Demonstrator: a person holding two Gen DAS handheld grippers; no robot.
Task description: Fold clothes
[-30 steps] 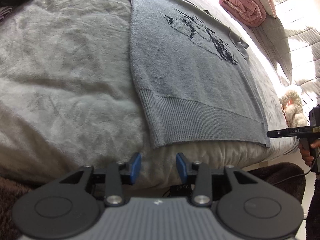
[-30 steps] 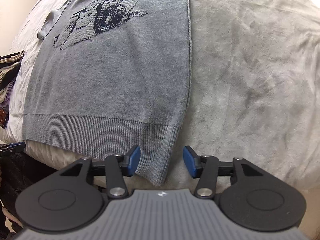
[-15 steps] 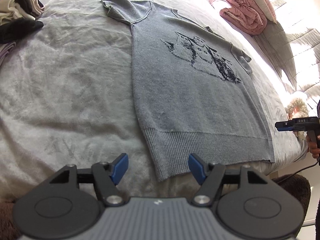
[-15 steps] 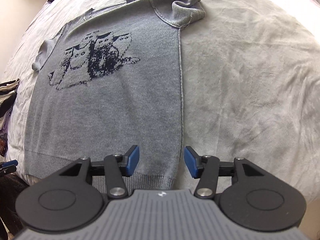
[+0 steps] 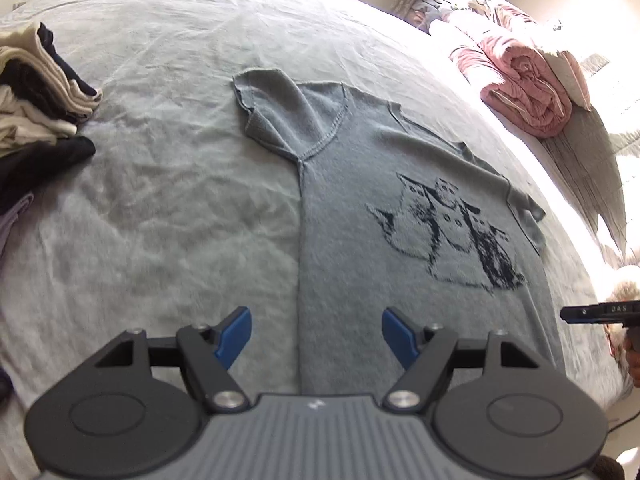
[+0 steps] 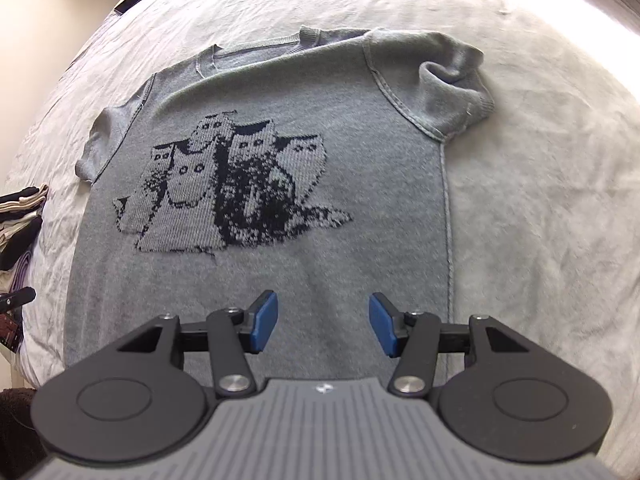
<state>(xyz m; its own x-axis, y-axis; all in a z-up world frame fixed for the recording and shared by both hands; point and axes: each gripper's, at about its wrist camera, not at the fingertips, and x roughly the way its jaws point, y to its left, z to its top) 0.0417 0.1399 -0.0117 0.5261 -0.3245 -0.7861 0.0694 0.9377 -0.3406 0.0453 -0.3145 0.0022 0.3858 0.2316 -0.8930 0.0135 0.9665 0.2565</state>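
A grey short-sleeved knit top (image 5: 360, 208) with a dark owl print lies flat, front up, on the grey bedspread (image 5: 160, 200). It also shows in the right wrist view (image 6: 320, 240). My left gripper (image 5: 316, 336) is open and empty, above the top's left side seam, with the left sleeve (image 5: 276, 116) ahead. My right gripper (image 6: 323, 322) is open and empty above the lower body of the top. The right sleeve (image 6: 448, 84) is bunched up. The right gripper's tip (image 5: 592, 314) shows at the edge of the left view.
A pile of folded dark and cream clothes (image 5: 36, 96) sits at the left of the bed, also seen in the right wrist view (image 6: 20, 224). A rolled pink blanket (image 5: 528, 88) and pillows lie at the far right. The bedspread is wrinkled.
Both grippers have risen and moved from the hem up over the top. The left gripper's jaws have opened wider. The whole top, with both sleeves, has come into view.
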